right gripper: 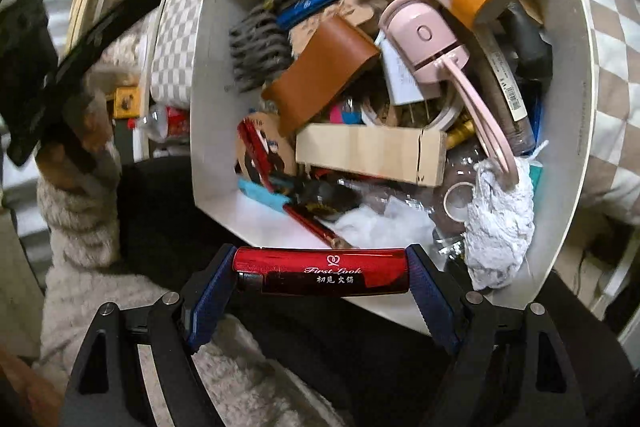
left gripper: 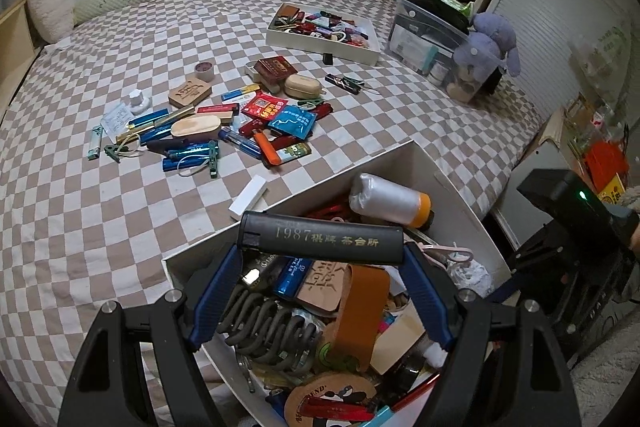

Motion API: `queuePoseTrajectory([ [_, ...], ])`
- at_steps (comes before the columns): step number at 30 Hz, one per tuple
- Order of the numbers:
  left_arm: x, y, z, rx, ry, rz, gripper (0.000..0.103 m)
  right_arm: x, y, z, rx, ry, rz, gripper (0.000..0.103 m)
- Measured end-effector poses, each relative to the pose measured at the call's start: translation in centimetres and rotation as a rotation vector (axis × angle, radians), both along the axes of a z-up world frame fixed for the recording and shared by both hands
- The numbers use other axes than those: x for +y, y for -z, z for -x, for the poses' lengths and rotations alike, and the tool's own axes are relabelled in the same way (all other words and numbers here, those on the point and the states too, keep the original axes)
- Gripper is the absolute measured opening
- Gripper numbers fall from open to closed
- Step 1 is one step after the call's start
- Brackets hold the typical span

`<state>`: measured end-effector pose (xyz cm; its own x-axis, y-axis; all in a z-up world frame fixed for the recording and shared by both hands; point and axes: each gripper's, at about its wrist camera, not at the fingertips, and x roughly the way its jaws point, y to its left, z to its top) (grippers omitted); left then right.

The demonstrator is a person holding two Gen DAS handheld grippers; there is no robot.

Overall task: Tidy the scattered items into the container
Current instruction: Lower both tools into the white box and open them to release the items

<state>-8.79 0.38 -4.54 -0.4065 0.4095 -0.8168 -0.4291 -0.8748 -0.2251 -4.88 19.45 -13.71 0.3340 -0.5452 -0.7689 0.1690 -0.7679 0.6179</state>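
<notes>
Black lighter [left gripper: 320,238] crosswise btwn left fingers [left gripper: 214,301] (red lighter [right gripper: 320,271] likewise, right).

2 lighters [left gripper: 320,238] [right gripper: 322,271] (1 black, 1 red), 2 white boxes [left gripper: 476,227] [left gripper: 320,43].

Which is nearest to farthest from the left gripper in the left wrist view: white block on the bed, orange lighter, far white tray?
1. white block, on the bed just beyond the left gripper.
2. orange lighter, near edge of the pile.
3. far white tray, back right.
</notes>
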Motion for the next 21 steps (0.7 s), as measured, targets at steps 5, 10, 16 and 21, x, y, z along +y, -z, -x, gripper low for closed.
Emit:
queuePoseTrajectory([
  [5,0.0,0.2,-0.2,-0.008,0.009,-0.001,0.08,-0.4,1.2,0.5,-0.013,0.026,-0.062,0.087],
  [10,-0.1,0.5,-0.5,-0.027,0.021,-0.006,0.081,-0.2,1.4,1.0,-0.011,0.059,-0.069,0.103],
  [16,0.4,1.3,-1.1,-0.078,0.046,0.005,0.081,-0.2,-0.1,1.9,0.054,0.061,-0.051,0.103],
  [21,1.1,2.7,-2.1,-0.157,0.068,0.02,0.081,-0.1,-1.1,2.4,0.098,0.069,-0.051,0.103],
])
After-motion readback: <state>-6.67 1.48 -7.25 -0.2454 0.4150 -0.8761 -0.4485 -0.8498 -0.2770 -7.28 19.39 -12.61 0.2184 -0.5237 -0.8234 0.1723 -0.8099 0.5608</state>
